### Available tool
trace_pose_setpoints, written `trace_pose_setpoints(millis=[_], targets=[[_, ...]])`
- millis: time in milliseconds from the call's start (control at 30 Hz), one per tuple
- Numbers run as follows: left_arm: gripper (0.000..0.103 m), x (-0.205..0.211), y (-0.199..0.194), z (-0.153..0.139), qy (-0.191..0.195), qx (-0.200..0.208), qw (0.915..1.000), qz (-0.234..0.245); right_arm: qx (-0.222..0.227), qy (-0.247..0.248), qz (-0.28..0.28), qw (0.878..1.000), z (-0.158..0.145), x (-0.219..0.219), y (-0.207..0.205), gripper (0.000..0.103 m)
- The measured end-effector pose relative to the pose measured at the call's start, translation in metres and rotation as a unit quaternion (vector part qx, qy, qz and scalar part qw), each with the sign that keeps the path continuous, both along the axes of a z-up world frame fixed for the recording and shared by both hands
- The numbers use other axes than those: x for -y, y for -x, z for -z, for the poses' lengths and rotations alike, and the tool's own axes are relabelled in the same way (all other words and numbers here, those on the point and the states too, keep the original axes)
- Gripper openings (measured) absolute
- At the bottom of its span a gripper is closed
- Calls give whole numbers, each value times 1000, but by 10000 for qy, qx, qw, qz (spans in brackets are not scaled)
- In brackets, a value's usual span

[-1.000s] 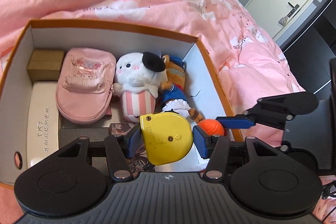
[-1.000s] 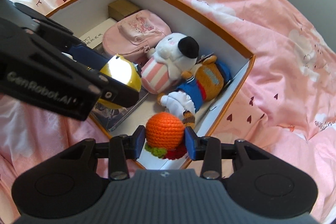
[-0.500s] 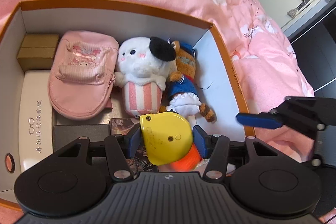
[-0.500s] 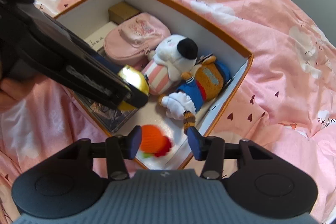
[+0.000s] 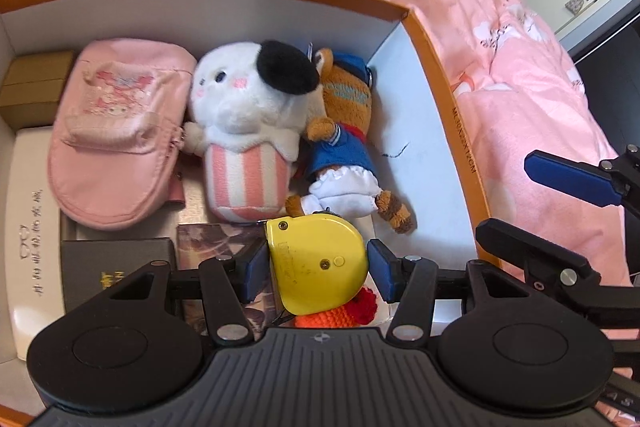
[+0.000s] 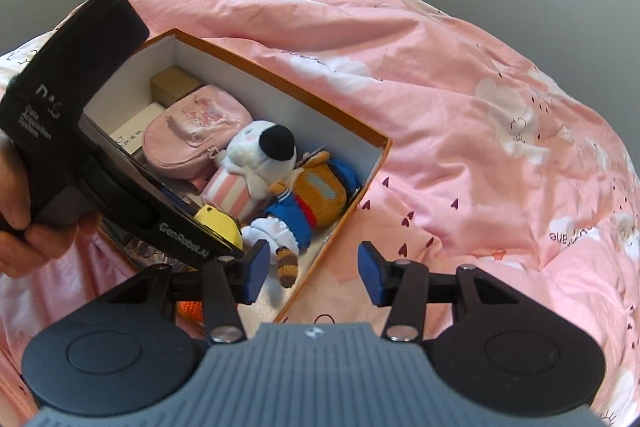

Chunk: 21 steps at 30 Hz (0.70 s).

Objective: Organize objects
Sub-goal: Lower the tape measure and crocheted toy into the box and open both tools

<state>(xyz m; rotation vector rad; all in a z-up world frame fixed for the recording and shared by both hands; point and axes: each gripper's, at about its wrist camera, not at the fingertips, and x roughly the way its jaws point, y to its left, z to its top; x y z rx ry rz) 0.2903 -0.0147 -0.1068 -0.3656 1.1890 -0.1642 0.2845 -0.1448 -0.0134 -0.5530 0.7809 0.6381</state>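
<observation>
While the left tool clamps a yellow tape measure, the "GenRobot.AI"-marked right tool gapes empty.

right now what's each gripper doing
left gripper: shut on the yellow tape measure
right gripper: open, holding nothing

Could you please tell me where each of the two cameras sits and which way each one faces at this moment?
Left wrist: on the left gripper, looking down into the orange box; its jaws hold a yellow tape measure; the right gripper's blue pad intrudes at right.
Right wrist: on the right gripper, jaws open, facing the box's near corner over the pink duvet; the left gripper's body crosses its left side.
Shared: box, white plush, tape measure.
</observation>
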Motion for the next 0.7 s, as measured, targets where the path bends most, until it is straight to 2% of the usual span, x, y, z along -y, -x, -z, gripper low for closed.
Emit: trace_pose_setpoints(millis=[300, 467, 700], targets=[[62, 4, -6, 5, -76, -148, 9999, 3, -95, -114, 12, 9999, 7, 4, -1, 51], [70, -1, -3, 0, 36, -108, 9999, 2, -135, -126, 27, 9998, 9, 5, 0, 51], [70, -6, 18, -28, -35, 248, 9997, -75, -153, -167, -1, 9997, 5, 5, 9, 52]])
